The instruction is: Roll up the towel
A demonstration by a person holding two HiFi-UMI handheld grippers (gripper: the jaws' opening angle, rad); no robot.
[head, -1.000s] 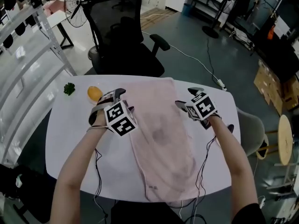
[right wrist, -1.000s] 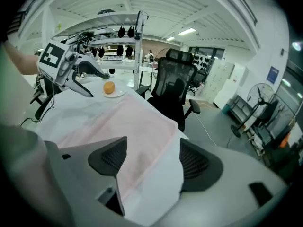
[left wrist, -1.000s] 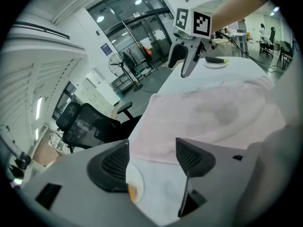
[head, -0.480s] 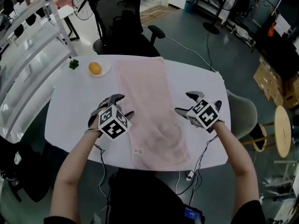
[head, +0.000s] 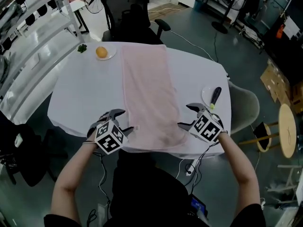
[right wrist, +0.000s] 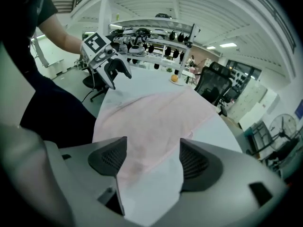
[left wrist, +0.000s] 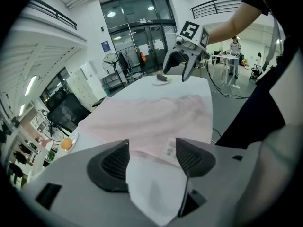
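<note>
A long pink towel (head: pixel 147 93) lies flat along the white table (head: pixel 85 96), from the far edge to the near edge. My left gripper (head: pixel 124 121) is open at the towel's near left corner, beside its small white tag (left wrist: pixel 170 148). In the left gripper view the open left gripper (left wrist: pixel 151 155) has table and the towel's edge (left wrist: pixel 151 117) between its jaws. My right gripper (head: pixel 186 116) is open at the near right corner. Seen in its own view, the right gripper (right wrist: pixel 149 162) has the towel's edge (right wrist: pixel 156 122) running between its jaws. Nothing is held.
A small plate with an orange (head: pixel 101 52) and a green sprig (head: pixel 82 48) sit at the far left. Another plate with a dark-handled tool (head: pixel 214 97) is on the right side. A black office chair (head: pixel 128 18) stands behind the table and a grey chair (head: pixel 246 110) at its right.
Both grippers have drawn back along the towel's sides from its middle to its near end. The head view has shifted, bringing the right-hand plate into sight.
</note>
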